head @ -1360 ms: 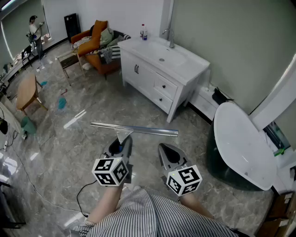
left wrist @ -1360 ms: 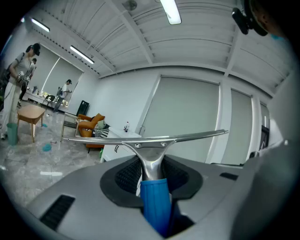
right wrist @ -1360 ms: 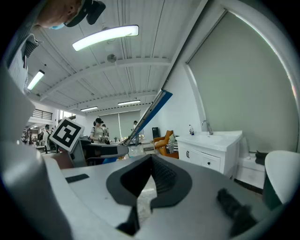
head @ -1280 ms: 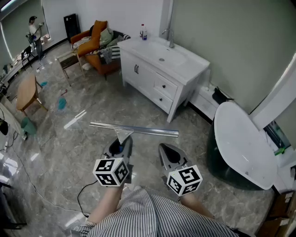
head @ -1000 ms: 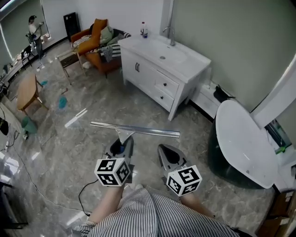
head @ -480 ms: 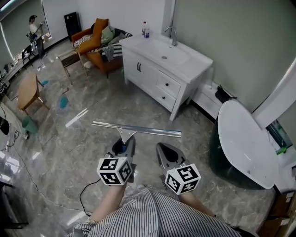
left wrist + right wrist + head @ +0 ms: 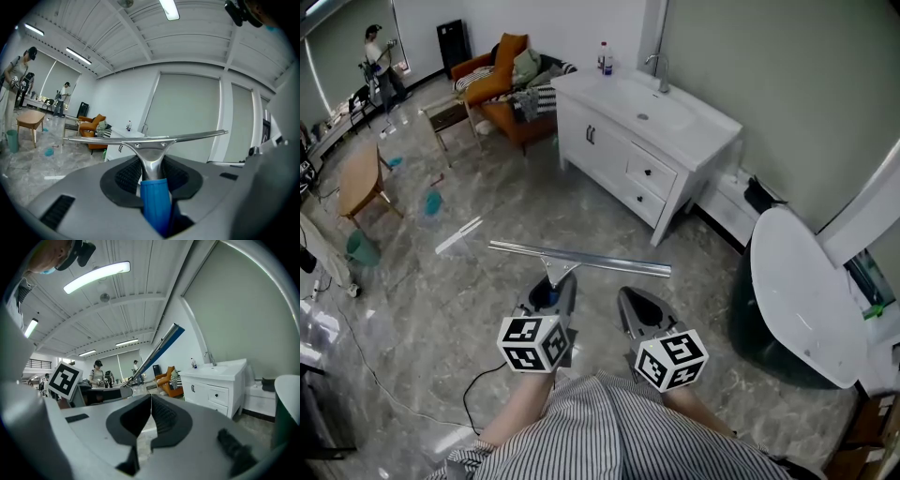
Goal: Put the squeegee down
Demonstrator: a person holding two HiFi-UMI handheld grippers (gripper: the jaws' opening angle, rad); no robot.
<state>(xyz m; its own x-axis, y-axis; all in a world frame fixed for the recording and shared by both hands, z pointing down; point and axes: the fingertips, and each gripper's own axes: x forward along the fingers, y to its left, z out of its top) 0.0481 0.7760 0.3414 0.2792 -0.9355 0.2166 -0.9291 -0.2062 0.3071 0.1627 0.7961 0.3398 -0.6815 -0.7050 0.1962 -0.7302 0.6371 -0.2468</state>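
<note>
squeegee [image 7: 581, 260]: mid-frame in the head view, up off the floor [image 7: 422, 319], blade running left-right
left gripper [image 7: 551, 284]: clamped on its blue handle, directly below the blade
right gripper [image 7: 635, 302]: pinched together, empty, just beside

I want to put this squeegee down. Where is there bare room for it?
The floor between the squeegee and the vanity is bare. The vanity top left of the basin is free too. It is crowded far left: the armchair piled with clothes, the small table, bits on the floor.
</note>
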